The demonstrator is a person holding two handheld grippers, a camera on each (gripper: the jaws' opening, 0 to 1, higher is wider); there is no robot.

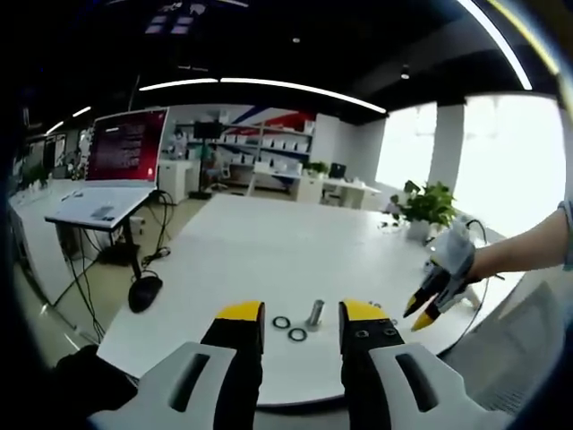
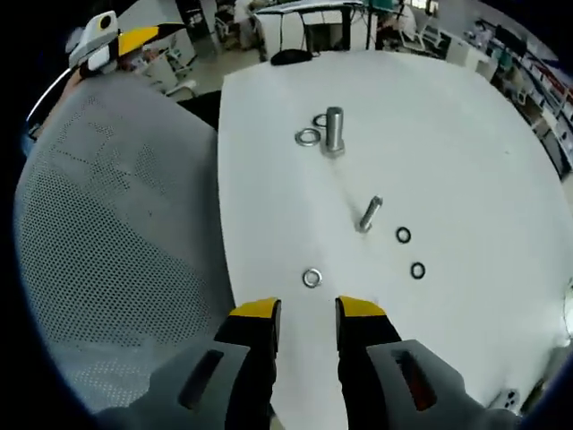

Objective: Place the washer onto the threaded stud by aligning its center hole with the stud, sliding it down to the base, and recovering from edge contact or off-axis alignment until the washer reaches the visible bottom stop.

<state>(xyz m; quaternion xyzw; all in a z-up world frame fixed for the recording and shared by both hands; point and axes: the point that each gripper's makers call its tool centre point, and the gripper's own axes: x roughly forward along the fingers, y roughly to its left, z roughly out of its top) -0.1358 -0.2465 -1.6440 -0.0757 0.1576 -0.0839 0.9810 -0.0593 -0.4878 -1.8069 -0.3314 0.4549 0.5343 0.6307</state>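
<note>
Left hand-held gripper (image 1: 300, 315) hangs over the counter (image 1: 269, 251) edge, jaws apart and empty, with two washers and the upright stud (image 1: 314, 313) dead ahead between its tips. Right hand-held gripper (image 2: 307, 311) is also released and empty, and the loose washer (image 2: 312, 278) lies flat just beyond its tips. I'd say it's the nearer one for the pickup; the big stud (image 2: 334, 131) stands well beyond, straight up.

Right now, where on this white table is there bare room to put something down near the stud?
Free: the wide stretch of table beyond the upright stud, and the strip along the chair edge. Crowded: two washers hug the stud, with a lying bolt, two black rings and a lone washer toward the right gripper.
</note>
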